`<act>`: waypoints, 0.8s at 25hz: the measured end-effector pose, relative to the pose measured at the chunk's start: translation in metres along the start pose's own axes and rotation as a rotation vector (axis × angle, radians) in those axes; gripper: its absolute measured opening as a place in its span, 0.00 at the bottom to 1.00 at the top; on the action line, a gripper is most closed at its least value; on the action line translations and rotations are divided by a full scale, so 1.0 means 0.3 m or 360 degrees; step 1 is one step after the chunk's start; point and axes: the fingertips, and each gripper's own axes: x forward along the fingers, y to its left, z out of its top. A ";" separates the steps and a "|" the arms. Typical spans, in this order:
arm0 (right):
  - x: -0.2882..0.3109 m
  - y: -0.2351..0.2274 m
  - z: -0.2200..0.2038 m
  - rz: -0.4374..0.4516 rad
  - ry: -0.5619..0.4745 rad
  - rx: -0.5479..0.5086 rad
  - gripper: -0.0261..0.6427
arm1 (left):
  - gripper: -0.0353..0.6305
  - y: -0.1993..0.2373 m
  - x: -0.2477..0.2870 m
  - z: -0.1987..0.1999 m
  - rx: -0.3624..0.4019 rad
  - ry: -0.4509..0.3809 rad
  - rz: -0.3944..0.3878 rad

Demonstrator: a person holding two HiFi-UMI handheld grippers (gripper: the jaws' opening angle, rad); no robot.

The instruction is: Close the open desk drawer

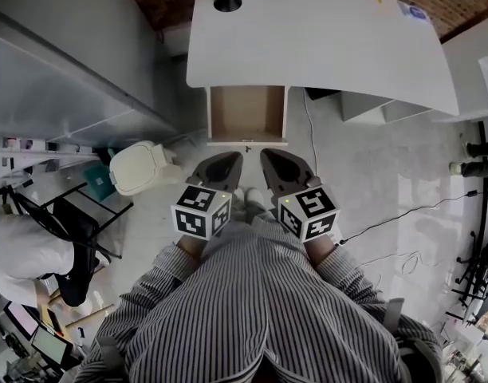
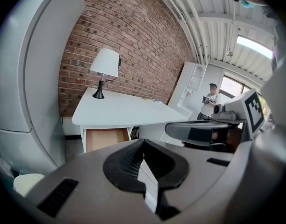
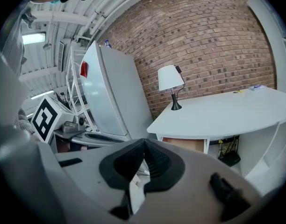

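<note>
White curved desk [image 1: 324, 38] at upper centre, its open wood-lined drawer [image 1: 246, 112] projecting below the front edge, left gripper [image 1: 220, 166] and right gripper [image 1: 282, 167] held side by side at frame centre, pointing at the drawer, apparently short of touching it, both jaw pairs closed, empty.

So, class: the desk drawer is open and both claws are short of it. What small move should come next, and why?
Probably bring the right claw forward to the drawer front. The drawer stands pulled out from under the desk, and the right claw and left claw are both shut, empty and not touching it, so contact comes before any push.
</note>
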 end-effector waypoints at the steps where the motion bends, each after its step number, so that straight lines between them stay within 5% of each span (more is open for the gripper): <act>1: 0.000 -0.007 -0.008 -0.0008 0.0003 0.0003 0.06 | 0.07 0.004 0.005 -0.004 0.0001 0.0000 0.0000; 20: 0.165 -0.147 -0.241 -0.0064 0.0163 0.0104 0.06 | 0.07 0.204 0.176 -0.225 -0.0115 0.0148 0.0110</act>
